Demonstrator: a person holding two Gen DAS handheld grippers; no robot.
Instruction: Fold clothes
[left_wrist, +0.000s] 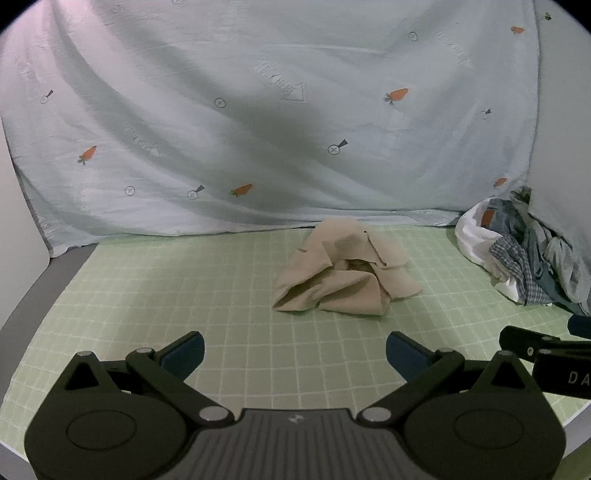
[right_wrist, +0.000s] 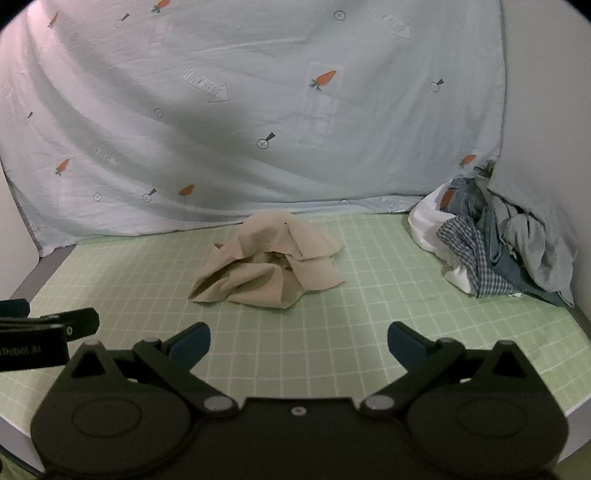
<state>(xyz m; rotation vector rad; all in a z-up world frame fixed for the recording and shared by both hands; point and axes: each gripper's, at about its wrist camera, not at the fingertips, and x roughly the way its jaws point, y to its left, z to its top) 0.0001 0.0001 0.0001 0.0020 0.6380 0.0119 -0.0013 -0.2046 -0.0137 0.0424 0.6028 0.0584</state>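
A crumpled beige garment (left_wrist: 343, 269) (right_wrist: 269, 266) lies in a heap on the green gridded mat (left_wrist: 184, 295) (right_wrist: 369, 314), near its far side. My left gripper (left_wrist: 294, 350) hovers open over the near part of the mat, short of the garment, nothing between its blue pads. My right gripper (right_wrist: 298, 341) is likewise open and empty, a little nearer than the heap. Each gripper's side shows at the edge of the other's view: the right gripper (left_wrist: 546, 350), the left gripper (right_wrist: 48, 332).
A pile of mixed clothes (left_wrist: 524, 254) (right_wrist: 495, 243), white, blue checked and grey, sits at the mat's far right corner. A pale blue sheet with carrot prints (left_wrist: 258, 129) (right_wrist: 240, 110) hangs behind the table. The table's grey edge (left_wrist: 33, 295) runs along the left.
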